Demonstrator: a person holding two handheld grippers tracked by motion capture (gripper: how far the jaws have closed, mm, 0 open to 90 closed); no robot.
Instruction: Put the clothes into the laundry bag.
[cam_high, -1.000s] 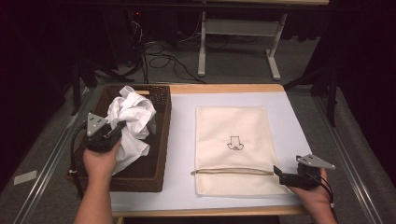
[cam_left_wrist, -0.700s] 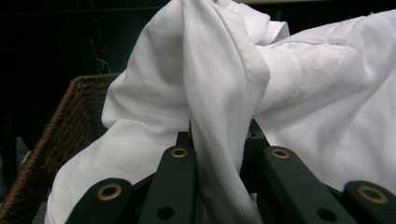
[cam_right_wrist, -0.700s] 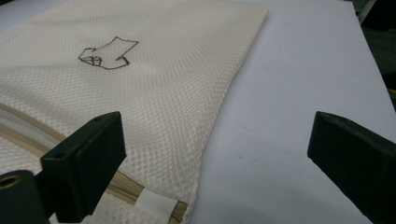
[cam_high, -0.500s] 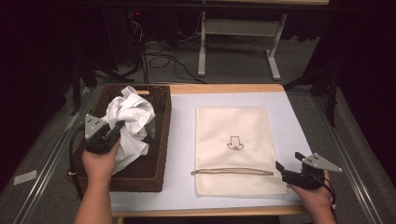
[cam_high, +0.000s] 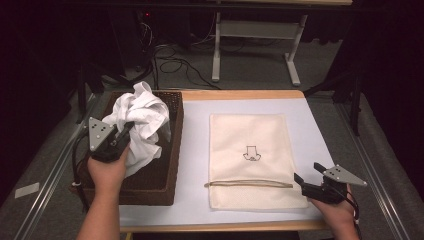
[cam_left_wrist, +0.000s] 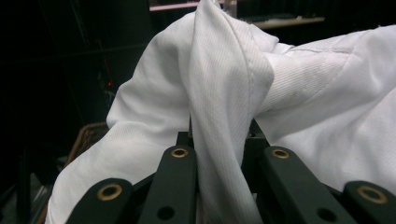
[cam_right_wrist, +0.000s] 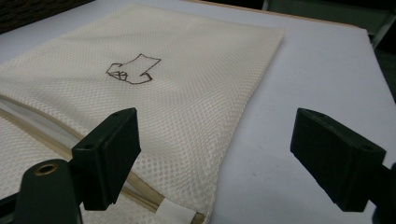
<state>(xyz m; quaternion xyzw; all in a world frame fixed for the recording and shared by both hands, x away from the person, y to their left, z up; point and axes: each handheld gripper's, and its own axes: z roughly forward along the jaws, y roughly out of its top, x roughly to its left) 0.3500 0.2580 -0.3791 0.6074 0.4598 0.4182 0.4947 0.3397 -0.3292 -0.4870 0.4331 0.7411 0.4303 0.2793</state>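
Pinching white garment (cam_high: 142, 122) in left tongs (cam_high: 125, 134) above basket (cam_high: 172, 150); contact apparently firm.

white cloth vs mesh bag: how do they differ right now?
The white cloth is crumpled in a heap; the mesh bag lies flat and smooth. The cloth sits in the brown basket, pinched by the left gripper; the bag rests on the table sheet, untouched, with the right gripper open at its corner. The cloth is plain white; the bag is cream with a small drawn mark and a zip line. Both are soft fabric.
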